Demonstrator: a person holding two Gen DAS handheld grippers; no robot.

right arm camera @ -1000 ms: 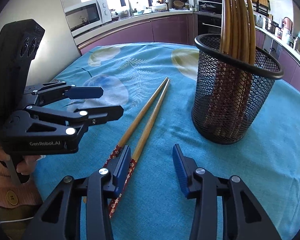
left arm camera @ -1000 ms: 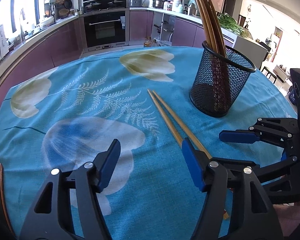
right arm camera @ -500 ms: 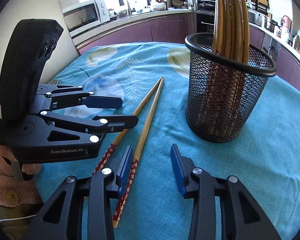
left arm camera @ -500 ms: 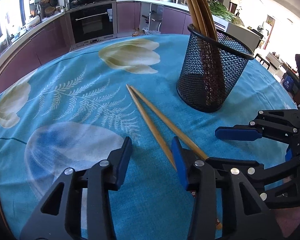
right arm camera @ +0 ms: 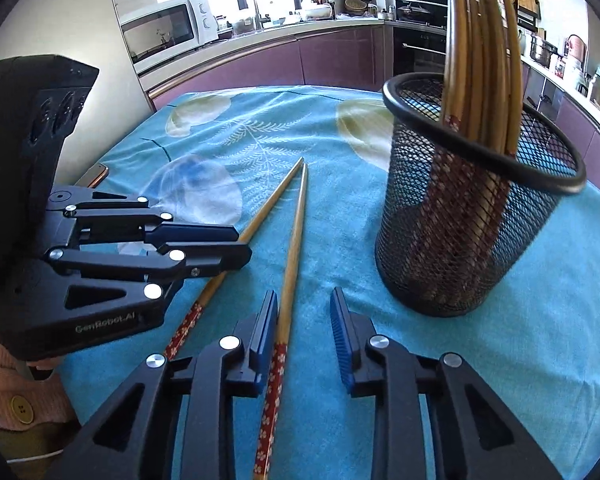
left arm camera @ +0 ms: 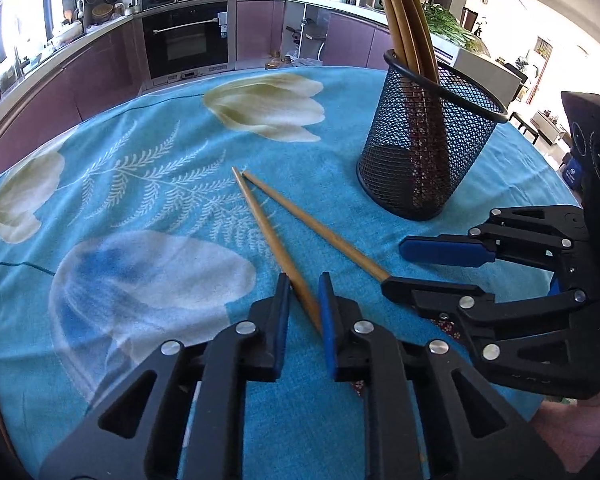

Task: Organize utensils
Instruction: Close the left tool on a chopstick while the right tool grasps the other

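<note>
On a round table (left arm camera: 148, 364) covered by a turquoise cloth printed with pale flowers and fern fronds, a black wire-mesh holder (left arm camera: 428, 152) is seen standing upright, with several wooden chopsticks (right arm camera: 480, 52) stood inside it. Behind the table, purple kitchen cabinets, a built-in oven (left arm camera: 188, 40) and a microwave (right arm camera: 164, 32) are visible. Two loose chopsticks are laid on the cloth beside the holder, tips nearly touching and red-patterned handles apart. The left chopstick (left arm camera: 276, 240) is straddled by the left gripper (left arm camera: 303, 300), whose jaws have just been closing to a narrow gap; whether the pads already press on it cannot be told. The right chopstick (right arm camera: 294, 248) is straddled by the right gripper (right arm camera: 304, 308), whose jaws have also just been closing; it is touched by one pad only, with a clear gap left to the other.
</note>
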